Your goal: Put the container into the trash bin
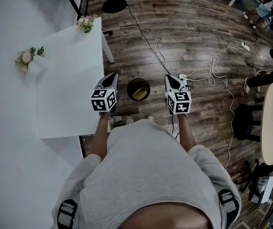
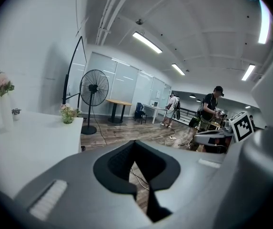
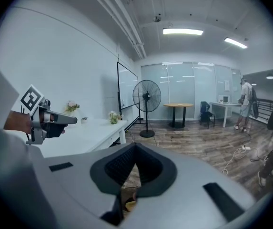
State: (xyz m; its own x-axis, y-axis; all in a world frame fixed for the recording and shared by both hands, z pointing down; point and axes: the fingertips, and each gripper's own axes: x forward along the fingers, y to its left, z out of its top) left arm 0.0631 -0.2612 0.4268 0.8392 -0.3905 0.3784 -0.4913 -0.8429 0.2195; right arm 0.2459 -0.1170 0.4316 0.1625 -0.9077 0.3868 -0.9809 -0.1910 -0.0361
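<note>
An open-plan office or lab: glass partition walls point(image 3: 193, 87), ceiling strip lights point(image 3: 183, 31), a whiteboard point(image 3: 126, 90) and pedestal fan point(image 3: 146, 99) at twelve o'clock, white surface point(image 1: 69, 80) at ten, cables point(image 1: 212, 66) trailing over the wood floor point(image 1: 174, 23) at two.

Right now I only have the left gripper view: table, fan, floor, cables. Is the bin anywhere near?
Observer: Yes. The head view shows the bin on the floor between the left gripper and the right gripper, just off the table.
Reviewer: Is anything in it?
Observer: A yellowish thing lies inside, likely the container, though it is too small to be sure.
Reviewer: Does the right gripper hold anything?
Observer: No. Its own view shows the jaws together with nothing between them, and the bin on the floor just beyond them.
</note>
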